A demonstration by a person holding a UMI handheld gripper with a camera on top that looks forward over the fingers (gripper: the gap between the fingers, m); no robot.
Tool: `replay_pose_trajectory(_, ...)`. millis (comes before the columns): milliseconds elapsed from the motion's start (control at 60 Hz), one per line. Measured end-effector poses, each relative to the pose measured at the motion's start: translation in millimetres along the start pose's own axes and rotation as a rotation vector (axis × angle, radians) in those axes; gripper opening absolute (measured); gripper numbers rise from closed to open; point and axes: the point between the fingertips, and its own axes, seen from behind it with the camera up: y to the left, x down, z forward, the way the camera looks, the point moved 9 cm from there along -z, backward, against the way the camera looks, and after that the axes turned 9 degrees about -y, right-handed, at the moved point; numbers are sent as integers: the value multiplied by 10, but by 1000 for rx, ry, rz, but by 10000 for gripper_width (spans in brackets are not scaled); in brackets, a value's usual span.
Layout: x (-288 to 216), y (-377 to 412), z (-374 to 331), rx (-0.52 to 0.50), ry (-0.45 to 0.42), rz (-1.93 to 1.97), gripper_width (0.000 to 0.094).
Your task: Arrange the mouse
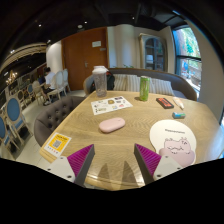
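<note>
A pale pink mouse [112, 125] lies on the round wooden table [120, 143], beyond my fingers and a little left of the midline. A white cat-shaped mouse mat [174, 141] lies to the right of it, near the right finger. My gripper [114, 158] is open and empty, held above the near part of the table. Its purple pads [82, 157] stand wide apart with bare wood between them.
A clear jug [99, 80], a green can [144, 88], a printed sheet [110, 103], a brown wallet-like thing [165, 102] and a small blue thing [179, 115] sit farther back. A yellow card [56, 145] lies at the left edge. Chairs [50, 112] stand to the left.
</note>
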Motion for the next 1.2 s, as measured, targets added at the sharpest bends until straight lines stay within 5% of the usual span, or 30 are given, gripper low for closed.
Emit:
replay_pose_trajectory(300,182,332,872,-11,128,19,841)
replay_pose_trajectory(883,-224,366,1810,70,111,-14,821)
replay_pose_trajectory(950,-249,374,1875,66,108,-19,752)
replay_pose_trajectory(1017,-262,363,1914,69,91,-20,531)
replay_pose_trajectory(1200,-237,377,1913,73,59,-46,451)
